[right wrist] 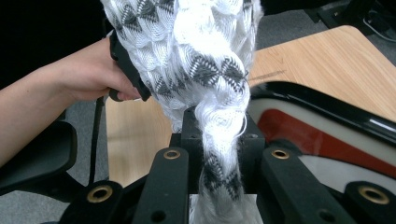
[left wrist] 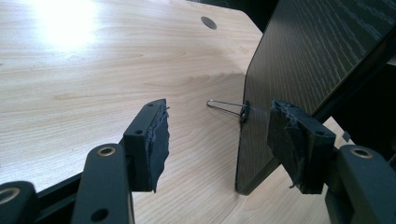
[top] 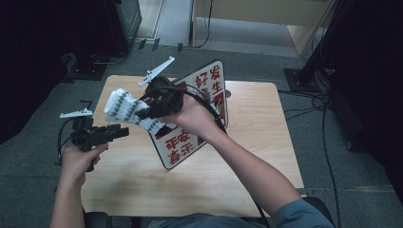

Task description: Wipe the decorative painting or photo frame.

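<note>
The sign board (top: 197,116) standing tilted on the wooden table (top: 256,142) has big red Chinese characters; I can read 好, 发 and 生 up top. The right gripper (top: 142,111) is clenched on a white-and-grey patterned sock (top: 121,107), lifted above the table left of the sign. The left gripper (top: 121,132) sits released just below it.

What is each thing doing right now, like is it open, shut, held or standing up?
Left hand-held gripper: open, holding nothing.
Right hand-held gripper: shut on the sock.
Sock: bunched, lifted above the table.
Sign board: propped up at a tilt.
Wire clip: attached to the board's edge.
</note>
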`<state>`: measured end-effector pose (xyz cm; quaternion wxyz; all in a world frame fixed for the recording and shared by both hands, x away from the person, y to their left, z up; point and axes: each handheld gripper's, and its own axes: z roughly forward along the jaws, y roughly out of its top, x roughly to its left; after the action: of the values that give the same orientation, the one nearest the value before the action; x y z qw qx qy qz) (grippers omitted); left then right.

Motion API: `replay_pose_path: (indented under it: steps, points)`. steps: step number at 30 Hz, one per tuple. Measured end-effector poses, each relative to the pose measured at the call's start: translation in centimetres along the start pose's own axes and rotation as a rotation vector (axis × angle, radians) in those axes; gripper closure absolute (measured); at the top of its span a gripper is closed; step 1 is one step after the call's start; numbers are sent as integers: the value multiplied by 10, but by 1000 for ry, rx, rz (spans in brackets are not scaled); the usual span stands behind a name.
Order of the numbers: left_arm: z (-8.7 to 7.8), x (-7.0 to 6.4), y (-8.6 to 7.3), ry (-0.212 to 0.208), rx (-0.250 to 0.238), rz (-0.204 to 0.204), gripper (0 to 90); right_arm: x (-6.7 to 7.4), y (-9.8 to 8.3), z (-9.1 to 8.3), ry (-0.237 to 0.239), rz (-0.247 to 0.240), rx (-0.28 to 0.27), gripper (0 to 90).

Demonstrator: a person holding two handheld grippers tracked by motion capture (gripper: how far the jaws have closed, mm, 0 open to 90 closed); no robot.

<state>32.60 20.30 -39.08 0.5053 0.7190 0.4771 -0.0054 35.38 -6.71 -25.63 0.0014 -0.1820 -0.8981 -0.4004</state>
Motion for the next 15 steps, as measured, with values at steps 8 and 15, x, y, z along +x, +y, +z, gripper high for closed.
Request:
replay_pose_path:
  steps: [8,15]
  points:
    - [1,0,0,-6,0,6,391,-7,-9,-1,6,41,3,794]
    - [1,0,0,-8,1,7,390,-9,-15,1,15,59,13,794]
